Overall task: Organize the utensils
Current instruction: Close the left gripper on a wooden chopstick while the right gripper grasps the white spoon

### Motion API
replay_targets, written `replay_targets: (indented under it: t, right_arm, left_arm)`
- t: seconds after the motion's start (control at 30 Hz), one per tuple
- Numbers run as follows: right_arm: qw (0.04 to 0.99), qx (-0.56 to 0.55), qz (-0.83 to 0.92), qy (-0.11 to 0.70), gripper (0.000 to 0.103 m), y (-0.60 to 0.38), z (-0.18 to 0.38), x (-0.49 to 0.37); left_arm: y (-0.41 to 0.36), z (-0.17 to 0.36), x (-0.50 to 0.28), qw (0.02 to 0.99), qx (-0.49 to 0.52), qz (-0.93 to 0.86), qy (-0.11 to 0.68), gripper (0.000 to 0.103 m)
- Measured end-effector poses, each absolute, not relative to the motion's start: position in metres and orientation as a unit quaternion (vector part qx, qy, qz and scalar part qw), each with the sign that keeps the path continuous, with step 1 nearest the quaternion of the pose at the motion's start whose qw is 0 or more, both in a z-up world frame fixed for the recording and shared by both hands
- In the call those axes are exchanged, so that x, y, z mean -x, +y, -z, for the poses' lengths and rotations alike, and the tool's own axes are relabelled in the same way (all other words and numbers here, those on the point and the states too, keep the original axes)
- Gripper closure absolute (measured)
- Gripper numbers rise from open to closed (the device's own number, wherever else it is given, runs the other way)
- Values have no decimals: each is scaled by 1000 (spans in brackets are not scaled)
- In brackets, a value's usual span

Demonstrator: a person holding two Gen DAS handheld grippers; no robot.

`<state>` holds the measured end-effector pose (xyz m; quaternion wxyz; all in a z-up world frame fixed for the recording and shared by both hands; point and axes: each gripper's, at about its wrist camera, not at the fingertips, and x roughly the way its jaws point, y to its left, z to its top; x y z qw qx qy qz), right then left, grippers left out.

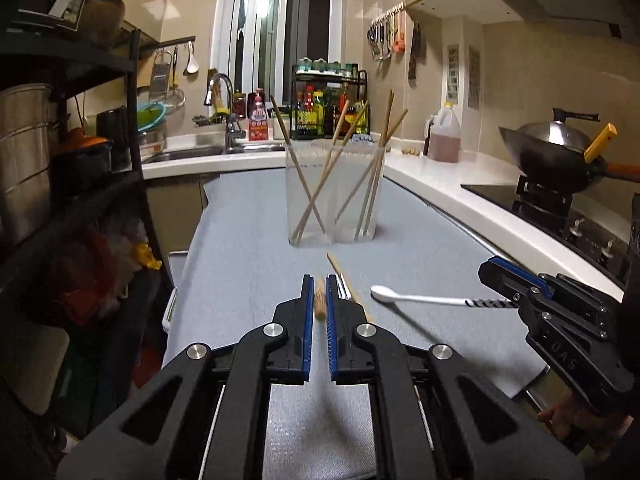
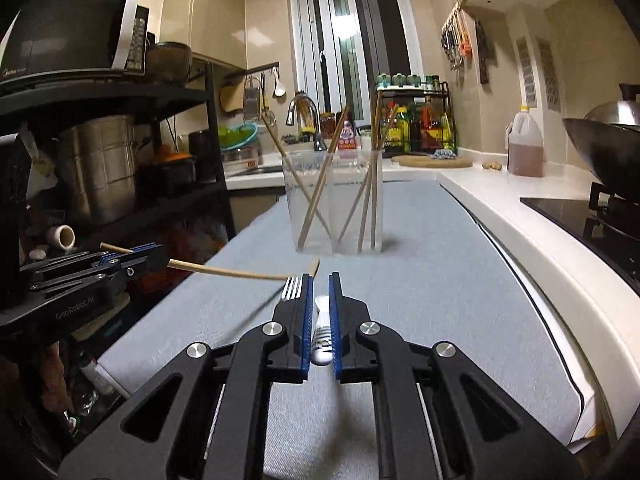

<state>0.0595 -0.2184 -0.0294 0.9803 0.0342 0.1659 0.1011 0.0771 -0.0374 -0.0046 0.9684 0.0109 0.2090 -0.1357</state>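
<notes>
A clear two-compartment holder [image 1: 335, 194] stands mid-table with several wooden chopsticks [image 1: 308, 184] leaning in it; it also shows in the right wrist view [image 2: 334, 204]. My left gripper [image 1: 319, 286] is shut on a wooden chopstick [image 1: 319, 298], held above the cloth; the right wrist view shows that gripper [image 2: 156, 258] at the left with the chopstick [image 2: 232, 272] sticking out. My right gripper [image 2: 321, 290] is shut on a white spoon [image 2: 323, 328]; it also shows in the left wrist view [image 1: 486, 266] holding the spoon [image 1: 416, 298]. Another chopstick [image 1: 347, 286] and a metal fork [image 2: 292, 288] lie on the cloth.
A grey cloth [image 1: 248, 248] covers the table. A black shelf rack [image 2: 120, 152] with pots and a microwave [image 2: 76, 36] stands at the left. A white counter [image 2: 520, 216] with an oil jug [image 2: 525, 146] and a wok [image 1: 560, 148] runs along the right. A sink [image 1: 192, 152] lies behind.
</notes>
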Motion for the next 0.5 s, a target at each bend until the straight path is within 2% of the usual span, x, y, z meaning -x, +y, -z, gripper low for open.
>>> replay_targets:
  t: [0.13, 0.27, 0.33, 0.4, 0.43, 0.47, 0.5]
  right_arm:
    - [981, -31, -110, 154, 103, -218, 17, -69]
    - [978, -27, -100, 179, 103, -223, 26, -78]
    - [975, -34, -93, 198, 98, -230, 35, -77]
    - [972, -39, -91, 215, 87, -235, 47, -72]
    - [970, -41, -89, 222, 67, -237, 53, -68]
    - [969, -42, -87, 226, 54, -239, 59, -64]
    - [969, -44, -85, 228, 54, -241, 64, -61]
  left_arm:
    - [-41, -9, -84, 971, -18, 136, 195, 97]
    - [-42, -2, -92, 969, -31, 131, 206, 97]
    - [-39, 4, -93, 968, -26, 130, 215, 97]
    - [-36, 13, -95, 965, -19, 128, 228, 97]
    - [-35, 19, -96, 963, -17, 127, 236, 97]
    - [-35, 23, -96, 962, -17, 126, 241, 97]
    - [-35, 27, -96, 962, -18, 124, 244, 97]
